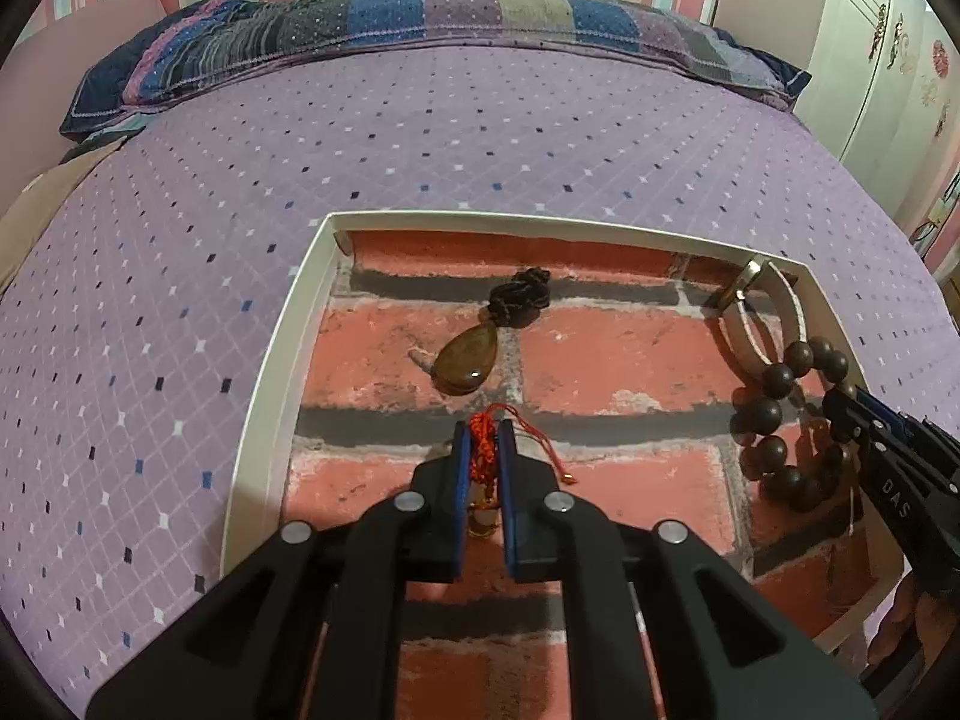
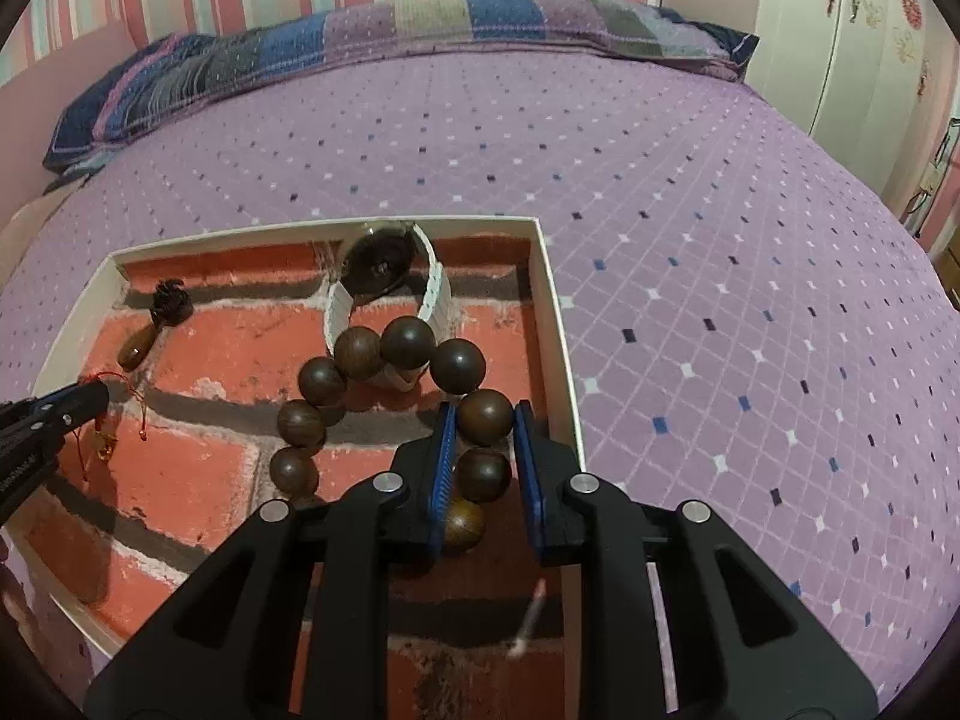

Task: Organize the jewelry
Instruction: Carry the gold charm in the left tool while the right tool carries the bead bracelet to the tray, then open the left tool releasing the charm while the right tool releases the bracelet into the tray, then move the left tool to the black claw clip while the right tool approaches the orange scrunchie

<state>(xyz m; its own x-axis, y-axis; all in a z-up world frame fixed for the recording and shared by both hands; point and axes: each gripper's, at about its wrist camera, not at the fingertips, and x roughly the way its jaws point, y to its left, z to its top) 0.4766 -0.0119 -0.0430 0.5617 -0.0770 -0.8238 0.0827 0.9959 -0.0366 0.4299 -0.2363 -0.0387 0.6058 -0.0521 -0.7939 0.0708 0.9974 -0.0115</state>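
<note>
The pendant [image 1: 468, 360] and the watch [image 2: 384, 276] already lie at the tray's [image 1: 270, 372] far edge; the left gripper [image 1: 483, 456] pinches the red cord charm [image 1: 483, 450] near the left edge; the right gripper [image 2: 483, 426] clamps the bead bracelet [image 2: 384, 378] beside the right edge; both remain to release.

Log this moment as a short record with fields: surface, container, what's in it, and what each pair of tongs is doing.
surface: purple diamond-patterned bedspread
container: shallow white tray with a brick-print floor, lying on the bedspread
loose in tray: brown teardrop pendant on a dark knotted cord; white-strap watch near the far wall
left tongs: shut on a red cord charm, over the tray
right tongs: shut on one bead of the wooden bead bracelet, over the tray's right side
</note>
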